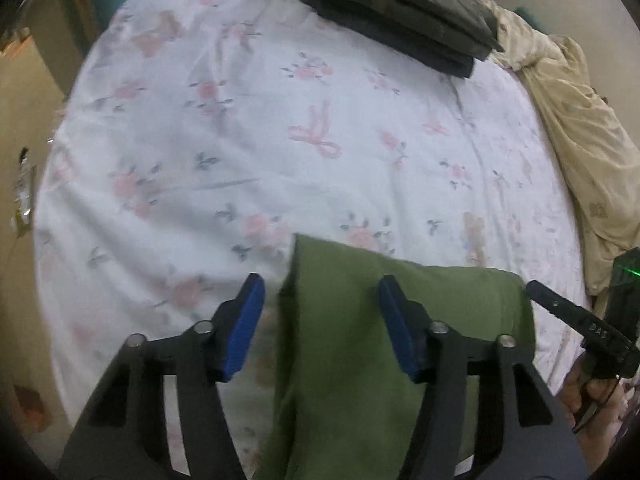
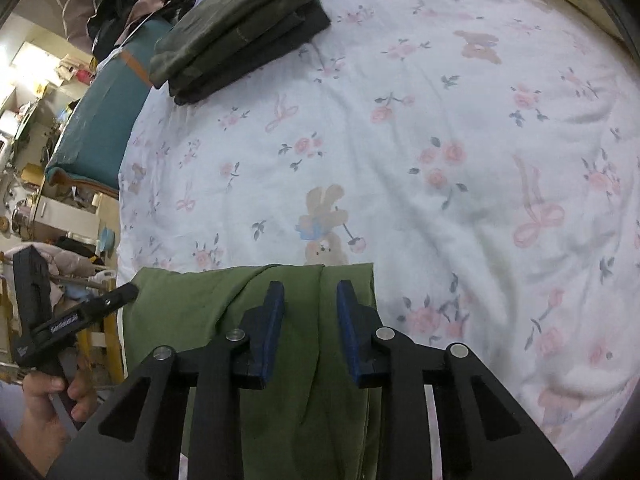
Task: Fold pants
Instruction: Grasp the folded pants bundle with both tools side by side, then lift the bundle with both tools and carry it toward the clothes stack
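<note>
Green pants [image 1: 360, 320] lie folded on the near edge of a floral bed sheet [image 1: 240, 140]. My left gripper [image 1: 320, 292] is open above the pants' left edge, one blue finger over the sheet, the other over the green cloth. My right gripper [image 2: 310, 292] is open, jaws fairly narrow, straddling a crease in the green pants [image 2: 240, 312] near their right side. Neither holds cloth. The right gripper also shows in the left wrist view [image 1: 576, 316], and the left gripper in the right wrist view [image 2: 80, 316].
A stack of folded dark pants [image 1: 400, 12] [image 2: 236, 28] lies at the far side of the bed. A beige quilt [image 1: 580, 140] is bunched along one side. A teal headboard [image 2: 104, 120] and cluttered furniture stand beyond the bed edge.
</note>
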The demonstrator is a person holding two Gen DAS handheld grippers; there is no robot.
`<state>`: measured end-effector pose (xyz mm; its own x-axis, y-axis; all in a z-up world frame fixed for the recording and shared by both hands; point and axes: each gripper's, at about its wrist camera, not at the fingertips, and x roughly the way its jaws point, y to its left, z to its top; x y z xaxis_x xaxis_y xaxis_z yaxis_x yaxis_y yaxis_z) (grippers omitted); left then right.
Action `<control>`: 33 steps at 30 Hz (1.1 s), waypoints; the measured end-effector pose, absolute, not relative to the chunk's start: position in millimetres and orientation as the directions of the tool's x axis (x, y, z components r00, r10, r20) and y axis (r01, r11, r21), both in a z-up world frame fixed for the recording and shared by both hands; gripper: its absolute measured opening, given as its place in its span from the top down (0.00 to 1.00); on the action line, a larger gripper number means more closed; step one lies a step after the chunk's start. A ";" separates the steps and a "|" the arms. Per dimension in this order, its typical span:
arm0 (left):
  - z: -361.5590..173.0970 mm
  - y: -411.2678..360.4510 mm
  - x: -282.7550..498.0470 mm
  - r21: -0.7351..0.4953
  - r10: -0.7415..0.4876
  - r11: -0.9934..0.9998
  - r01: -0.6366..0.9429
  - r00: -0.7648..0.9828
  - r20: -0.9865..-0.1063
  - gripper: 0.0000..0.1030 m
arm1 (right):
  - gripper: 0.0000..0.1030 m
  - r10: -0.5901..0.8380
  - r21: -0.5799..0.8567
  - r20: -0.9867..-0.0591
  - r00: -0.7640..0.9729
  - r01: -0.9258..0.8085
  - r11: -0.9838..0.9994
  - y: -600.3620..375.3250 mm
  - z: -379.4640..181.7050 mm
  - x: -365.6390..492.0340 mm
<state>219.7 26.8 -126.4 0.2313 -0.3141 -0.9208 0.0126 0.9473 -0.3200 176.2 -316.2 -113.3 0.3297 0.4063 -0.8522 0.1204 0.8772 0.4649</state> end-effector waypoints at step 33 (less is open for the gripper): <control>-112.0 -4.3 202.9 -0.183 -0.222 0.970 0.160 0.278 -0.935 0.97 | 0.94 0.397 0.401 -0.843 0.362 -0.066 0.914 -260.3 -100.3 187.4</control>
<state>202.9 -4.3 -112.0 0.2775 -0.2222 -0.9347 0.1598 0.9700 -0.1831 187.4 -260.3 -100.3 0.3624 0.3966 -0.8435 -0.0662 0.9136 0.4011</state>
